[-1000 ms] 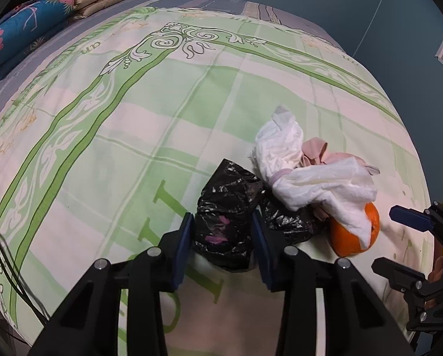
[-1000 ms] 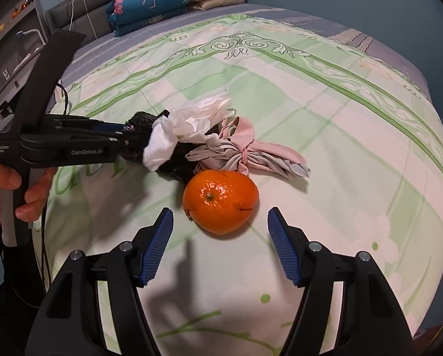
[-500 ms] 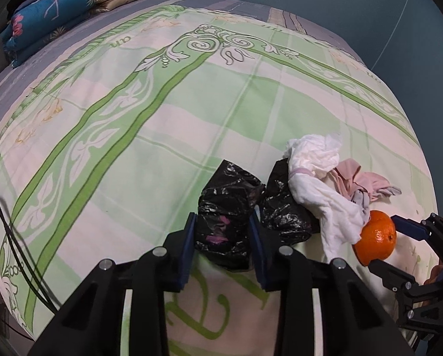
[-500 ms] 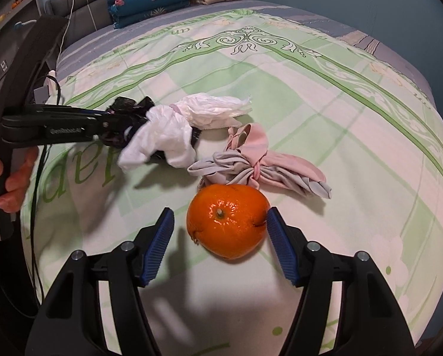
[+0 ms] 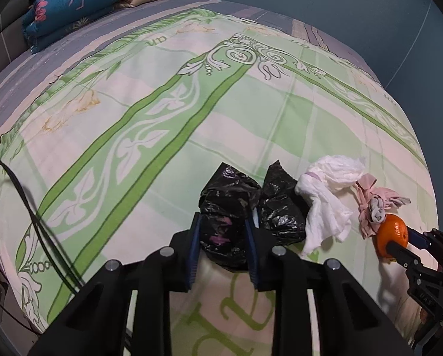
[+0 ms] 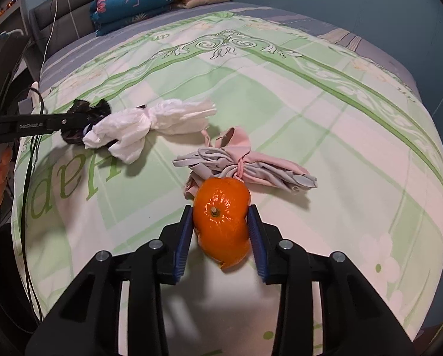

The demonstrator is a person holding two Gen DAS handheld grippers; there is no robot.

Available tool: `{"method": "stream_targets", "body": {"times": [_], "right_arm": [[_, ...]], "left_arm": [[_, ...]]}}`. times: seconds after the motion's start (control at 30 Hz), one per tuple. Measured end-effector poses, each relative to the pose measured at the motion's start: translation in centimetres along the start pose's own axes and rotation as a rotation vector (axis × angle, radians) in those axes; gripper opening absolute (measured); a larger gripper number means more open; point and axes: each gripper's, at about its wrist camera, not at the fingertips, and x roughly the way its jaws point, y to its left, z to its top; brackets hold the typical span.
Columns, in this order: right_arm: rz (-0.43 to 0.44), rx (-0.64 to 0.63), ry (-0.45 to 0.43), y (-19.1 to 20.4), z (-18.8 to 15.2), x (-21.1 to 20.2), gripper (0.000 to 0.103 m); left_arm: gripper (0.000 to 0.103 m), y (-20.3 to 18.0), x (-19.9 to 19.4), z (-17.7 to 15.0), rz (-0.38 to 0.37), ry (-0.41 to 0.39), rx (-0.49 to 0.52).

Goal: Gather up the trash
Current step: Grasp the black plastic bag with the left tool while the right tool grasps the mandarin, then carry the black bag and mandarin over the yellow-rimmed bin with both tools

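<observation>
Jaws of both grippers closing: left [image 5: 222, 244] on black bag [image 5: 225, 222], right [image 6: 220, 234] on orange [image 6: 221, 222].

"GenRobot.AI" on left gripper [image 6: 82, 123]; "UAS" on right gripper [image 5: 399, 241]

dim indoor light, soft shadows, strong fisheye warping, dark vignetted corners.

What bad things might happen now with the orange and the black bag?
The right gripper is closing on the orange, which already looks squashed between the pads; more squeeze might split it and put juice on the bedspread. The left gripper is closing on the black bag, and the white tissue lies against the bag's other half, so lifting the bag may drag the tissue along or drop it.
</observation>
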Motion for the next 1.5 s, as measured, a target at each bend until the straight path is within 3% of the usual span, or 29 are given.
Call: {"method": "stream_targets", "body": {"times": [0.47,1.03,1.5], "right_arm": [[-0.014,0.036,-0.055,-1.1,-0.2,-4.0,0.032],[0.007,0.097,0.002,-2.8,-6.6,-6.9,0.033],[-0.052,0.171,-0.146,-6.0,-9.4,-15.0,0.033]], "left_arm": [[0.024,2.0,-3.7,-0.2,0.003,-0.048,-0.049],[0.024,-2.0,-7.8,-1.0,-0.038,-0.099,0.018],[0.024,-6.3,-12.4,-0.8,-0.064,-0.177,0.087]]}}
